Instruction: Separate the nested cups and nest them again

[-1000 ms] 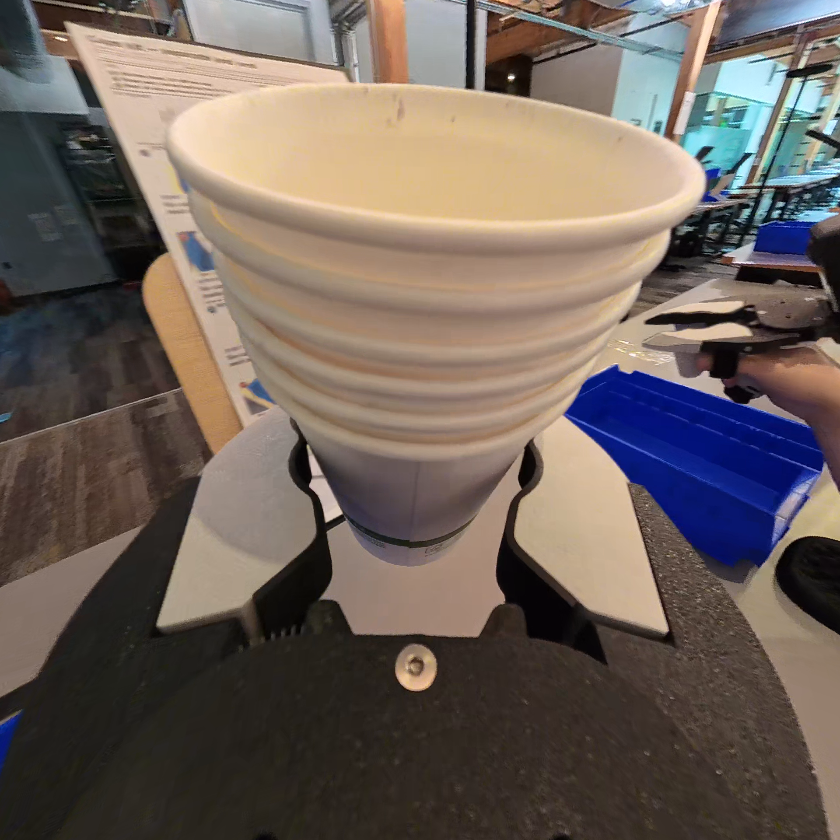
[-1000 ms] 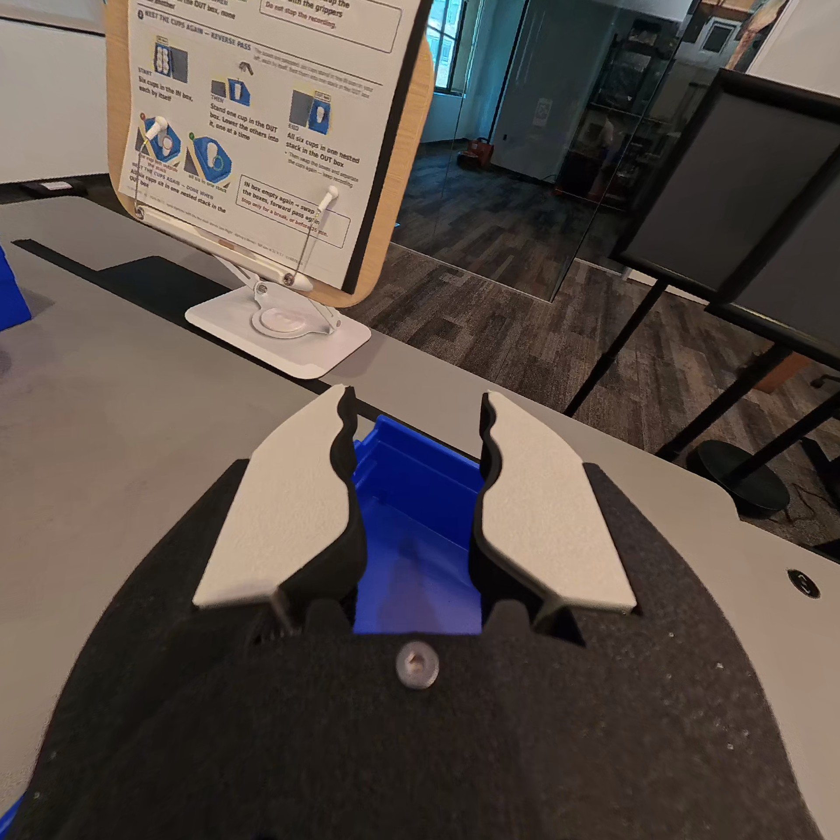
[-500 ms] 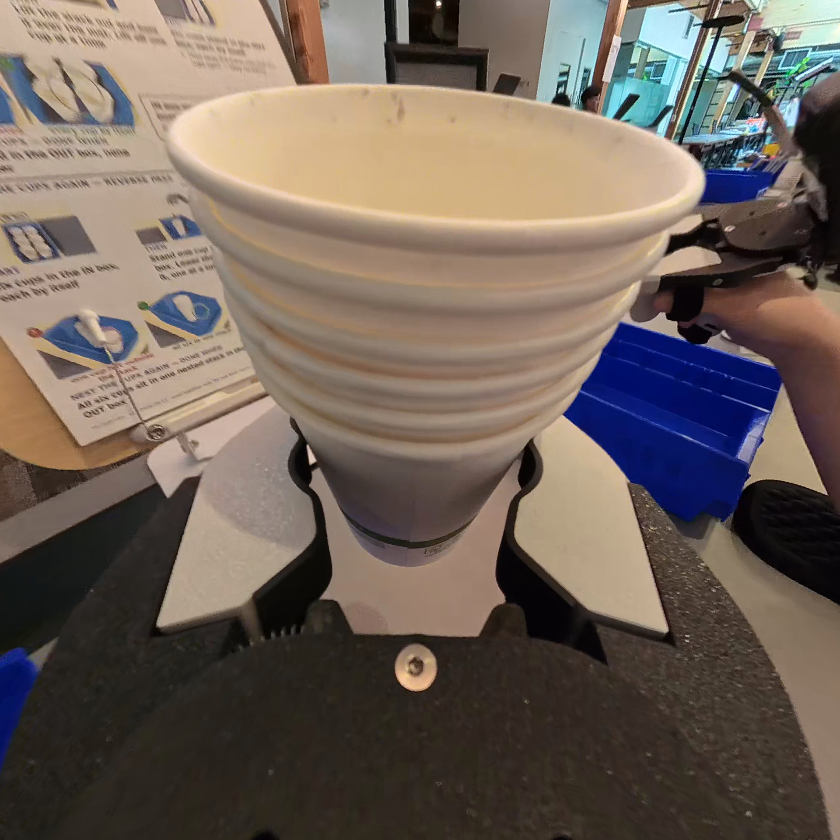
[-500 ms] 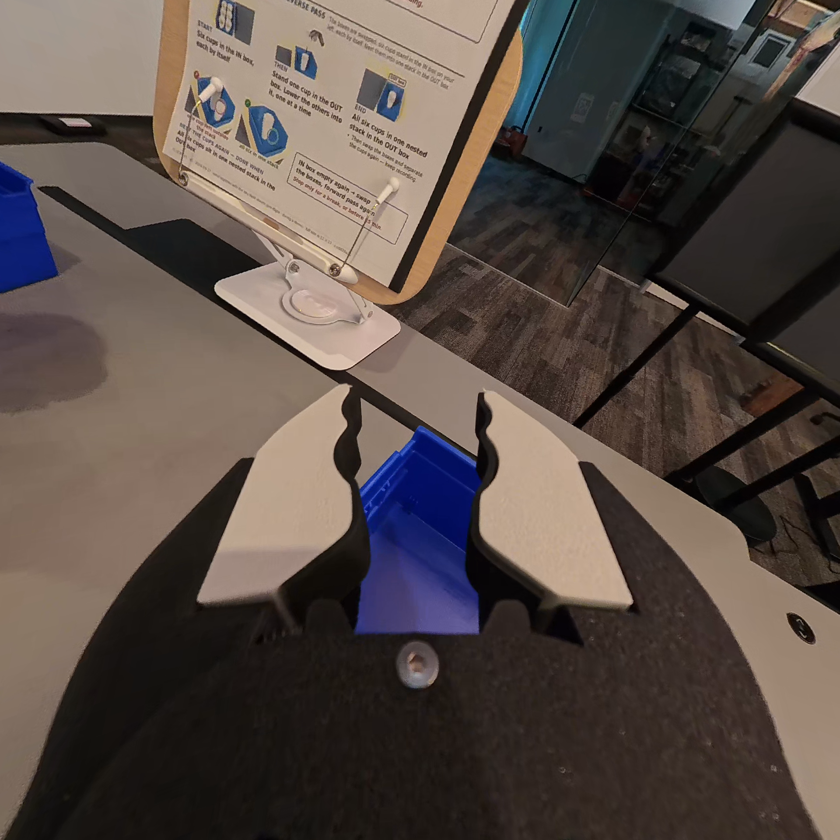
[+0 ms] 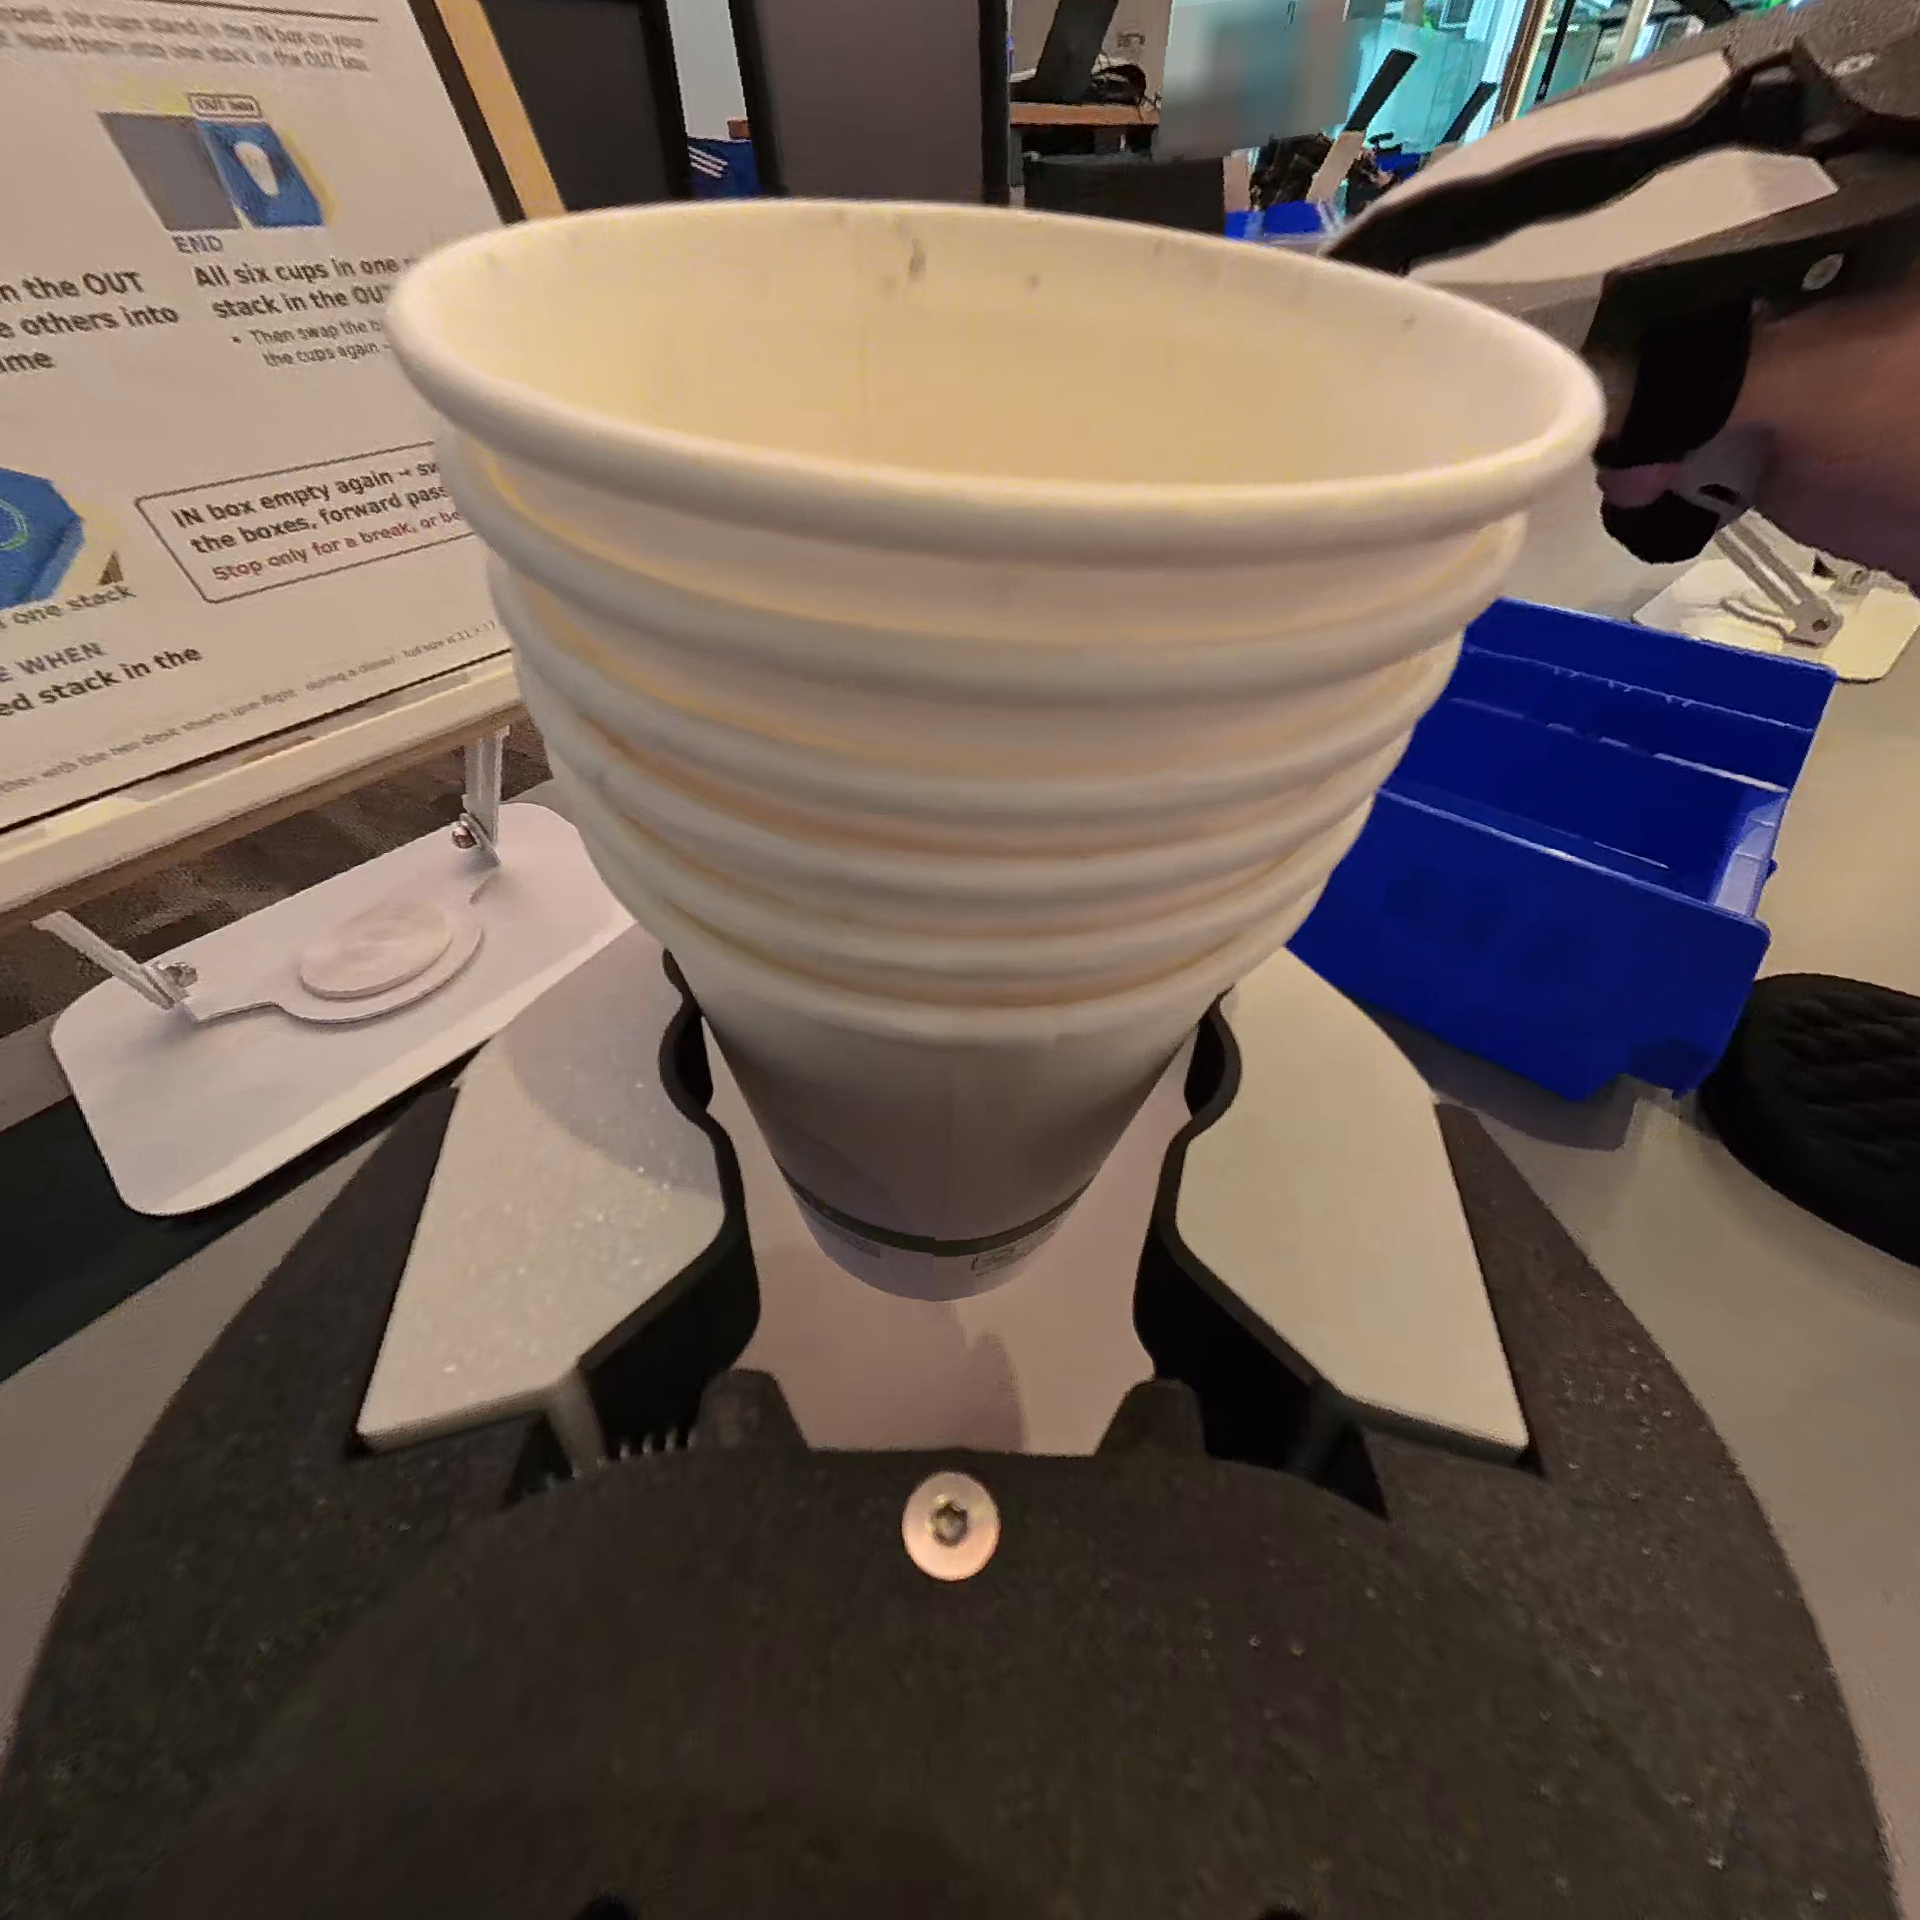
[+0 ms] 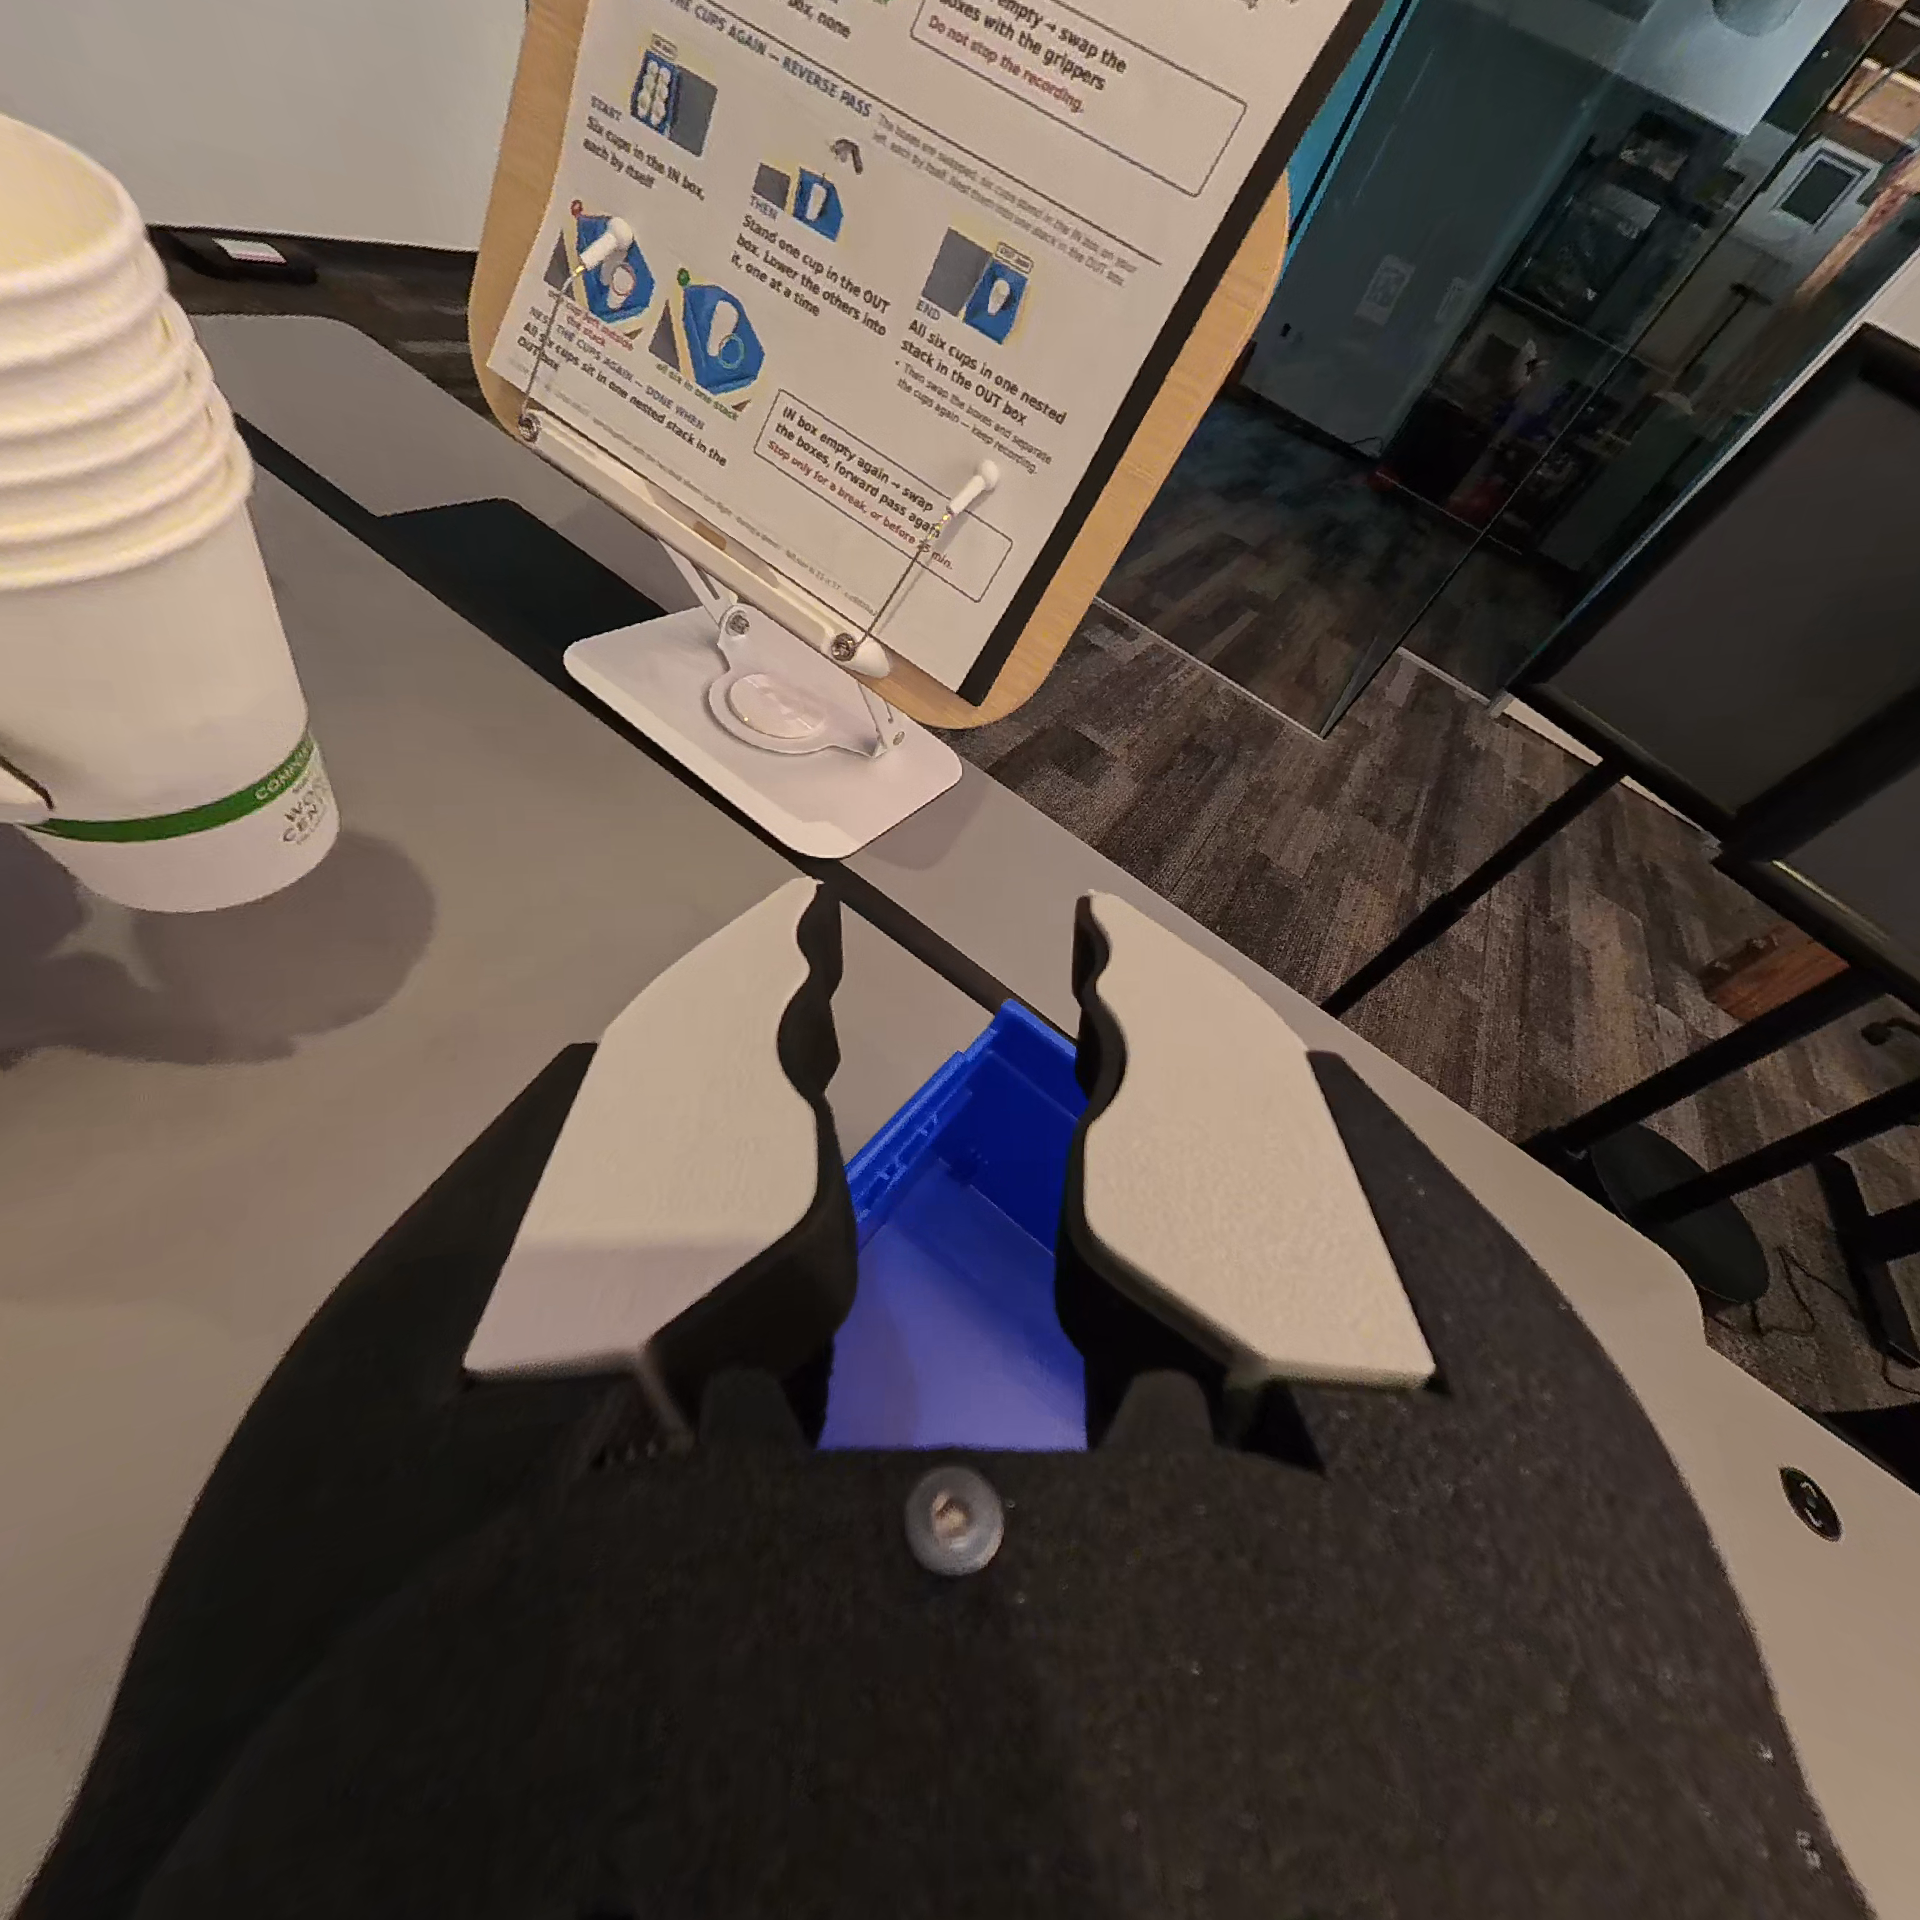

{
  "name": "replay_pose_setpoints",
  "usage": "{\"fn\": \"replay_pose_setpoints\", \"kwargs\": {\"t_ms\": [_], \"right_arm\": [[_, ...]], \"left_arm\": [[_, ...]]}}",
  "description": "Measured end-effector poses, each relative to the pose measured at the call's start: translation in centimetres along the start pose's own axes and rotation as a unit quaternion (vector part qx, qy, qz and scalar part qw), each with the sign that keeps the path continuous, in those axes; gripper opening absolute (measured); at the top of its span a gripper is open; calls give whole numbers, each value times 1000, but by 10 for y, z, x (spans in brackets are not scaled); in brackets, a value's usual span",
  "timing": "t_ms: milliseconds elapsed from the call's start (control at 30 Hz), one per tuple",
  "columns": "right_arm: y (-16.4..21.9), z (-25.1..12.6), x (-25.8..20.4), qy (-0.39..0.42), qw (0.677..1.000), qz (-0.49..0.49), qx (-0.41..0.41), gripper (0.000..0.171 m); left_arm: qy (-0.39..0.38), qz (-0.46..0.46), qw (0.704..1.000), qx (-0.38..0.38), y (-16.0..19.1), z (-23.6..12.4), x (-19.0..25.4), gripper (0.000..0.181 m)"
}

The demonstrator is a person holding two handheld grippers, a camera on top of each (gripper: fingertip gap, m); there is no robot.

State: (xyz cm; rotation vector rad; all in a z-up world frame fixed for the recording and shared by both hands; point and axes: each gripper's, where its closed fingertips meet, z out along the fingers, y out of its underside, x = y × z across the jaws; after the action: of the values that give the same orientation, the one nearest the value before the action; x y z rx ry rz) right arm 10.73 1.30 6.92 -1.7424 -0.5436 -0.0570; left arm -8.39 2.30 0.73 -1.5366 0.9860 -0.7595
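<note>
- The left tongs (image 5: 940, 1143) are clenched on the lowest cup of the stack of cups (image 5: 977, 644), held upright with the rims uppermost and the long axis vertical.
- The right tongs (image 6: 951, 1049) are released and empty; the stack (image 6: 125, 499) lies to their left, probably clear of the bench (image 6: 312, 1091).
- Beyond, the blue bin (image 5: 1558, 862).
- Since a second ago the right tongs (image 5: 1621, 218) have come near the top rim.
</note>
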Motion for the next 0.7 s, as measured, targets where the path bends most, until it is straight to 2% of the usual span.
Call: {"fn": "replay_pose_setpoints", "kwargs": {"t_ms": [233,367,567,700], "right_arm": [[0,-4,-9,-17,1000,-15,-11,38],[-15,-14,-28,-60,998,-34,5,33],[-71,-32,-95,-212,974,-34,77,18],[-95,-26,-131,-304,946,-106,31,11]], "left_arm": [[5,-16,1000,-13,11,4,-3,91],[3,-18,1000,-17,14,5,-7,91],[-7,-18,999,-28,21,7,-17,91],[-11,-14,999,-41,27,9,-20,91]]}}
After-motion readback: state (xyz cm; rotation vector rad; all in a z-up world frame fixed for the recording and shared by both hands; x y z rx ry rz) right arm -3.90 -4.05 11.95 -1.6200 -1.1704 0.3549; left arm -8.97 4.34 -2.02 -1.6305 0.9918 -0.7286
